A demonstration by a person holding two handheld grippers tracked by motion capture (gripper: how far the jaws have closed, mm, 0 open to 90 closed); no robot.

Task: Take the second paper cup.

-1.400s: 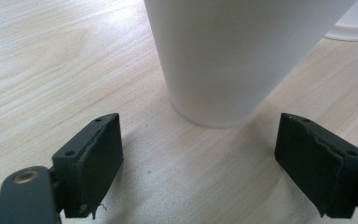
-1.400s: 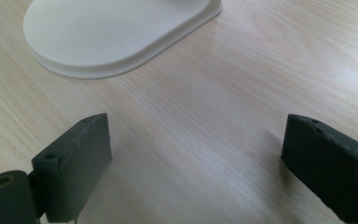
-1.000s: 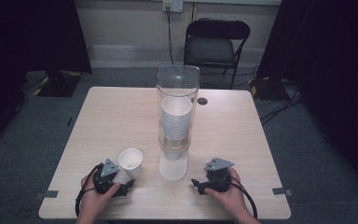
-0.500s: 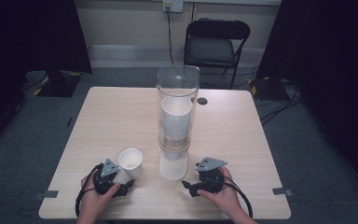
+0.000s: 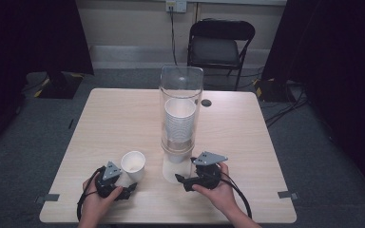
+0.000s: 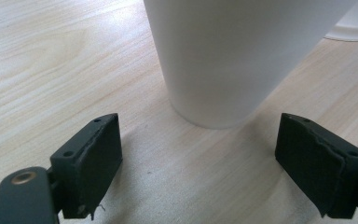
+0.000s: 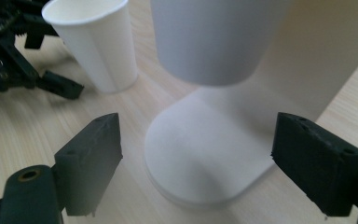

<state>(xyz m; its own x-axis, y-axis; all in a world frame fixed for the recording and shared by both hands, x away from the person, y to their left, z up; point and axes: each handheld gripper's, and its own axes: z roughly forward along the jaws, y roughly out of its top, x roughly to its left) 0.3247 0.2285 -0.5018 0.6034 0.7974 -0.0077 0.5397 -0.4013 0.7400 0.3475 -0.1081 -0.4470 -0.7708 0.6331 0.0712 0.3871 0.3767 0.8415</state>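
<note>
- Left hand: at the near left edge of the table, wrapped around the left gripper, which rests low on the tabletop and points right and slightly away.
- Left gripper jaws: spread wide in the left gripper view, with both black pads clear of any object. Nothing is held between them.
- Paper cup: a single white cup standing upright on the table, mouth up, just beyond the left gripper's jaw tips. In the left gripper view its base sits ahead of the gap between the pads, apart from both.
- Cup dispenser: a tall clear tube standing upright at the table's middle on a white foot, to the right of the paper cup.
- Cup stack: white cups nested inside the tube. The lowest cup hangs out below the tube, above the foot.
- Right gripper: raised off the table, just right of the dispenser foot, pointing left at it. Its jaws have just been closing slightly but stand spread. In the right gripper view the pads flank the foot without touching it; nothing is pinched.
- Right hand: at the near edge, holding the right gripper's body.
- Folding chair: black, on the floor beyond the table's far side.
</note>
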